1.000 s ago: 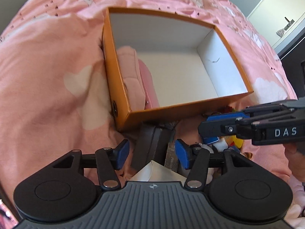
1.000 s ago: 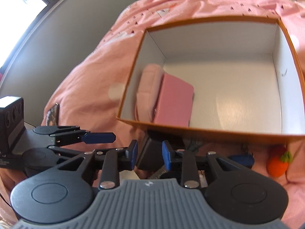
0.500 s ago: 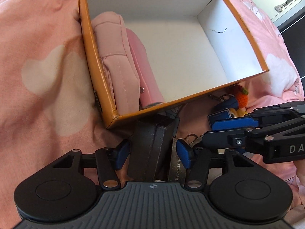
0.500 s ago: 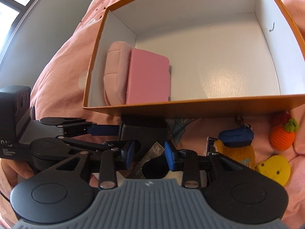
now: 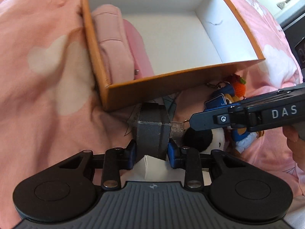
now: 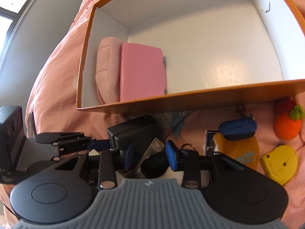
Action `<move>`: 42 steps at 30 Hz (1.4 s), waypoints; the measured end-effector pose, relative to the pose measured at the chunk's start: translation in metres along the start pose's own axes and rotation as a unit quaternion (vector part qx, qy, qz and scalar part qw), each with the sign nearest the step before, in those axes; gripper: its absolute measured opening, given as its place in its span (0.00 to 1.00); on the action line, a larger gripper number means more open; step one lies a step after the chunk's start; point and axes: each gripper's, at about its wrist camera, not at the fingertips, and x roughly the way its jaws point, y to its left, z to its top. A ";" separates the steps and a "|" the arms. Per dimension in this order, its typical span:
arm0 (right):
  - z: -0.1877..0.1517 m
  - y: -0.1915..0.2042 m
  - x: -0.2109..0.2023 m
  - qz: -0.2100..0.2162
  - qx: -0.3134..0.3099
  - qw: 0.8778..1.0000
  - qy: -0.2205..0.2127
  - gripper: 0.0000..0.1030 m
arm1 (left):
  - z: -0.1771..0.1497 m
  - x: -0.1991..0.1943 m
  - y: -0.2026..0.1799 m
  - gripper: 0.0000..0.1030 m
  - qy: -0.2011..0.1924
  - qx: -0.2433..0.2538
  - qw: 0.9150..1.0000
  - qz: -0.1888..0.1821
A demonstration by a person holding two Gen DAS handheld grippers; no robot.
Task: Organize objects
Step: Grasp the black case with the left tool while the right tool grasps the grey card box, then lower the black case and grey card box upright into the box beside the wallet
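Left gripper (image 5: 152, 151) fingers closing, blue pads against both sides of dark box (image 5: 152, 129); box on pink bedspread (image 5: 47, 66) just in front of orange box (image 5: 171, 84). Right gripper (image 6: 149, 157) fingers opening, apart, around black plush ball (image 6: 154, 164), no contact seen. Pink pouch (image 6: 106, 68), pink case (image 6: 142, 74) inside orange box, left end.

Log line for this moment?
left gripper: closing on black case | right gripper: opening over black plush | box: two pink items
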 end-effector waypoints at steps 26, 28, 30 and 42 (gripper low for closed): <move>0.007 0.055 0.094 -0.133 -0.022 0.984 0.120 0.67 | -0.011 -0.071 -0.002 0.35 -0.118 -0.035 0.985 0.120; 0.006 0.054 0.101 -0.142 -0.023 0.982 0.119 0.72 | -0.012 -0.071 0.003 0.35 -0.117 -0.040 0.985 0.118; 0.006 0.055 0.105 -0.156 -0.024 0.980 0.117 0.73 | -0.013 -0.072 0.005 0.35 -0.118 -0.042 0.985 0.117; 0.000 0.045 0.096 -0.175 -0.025 0.977 0.116 0.48 | -0.015 -0.078 0.012 0.35 -0.129 -0.056 0.985 0.102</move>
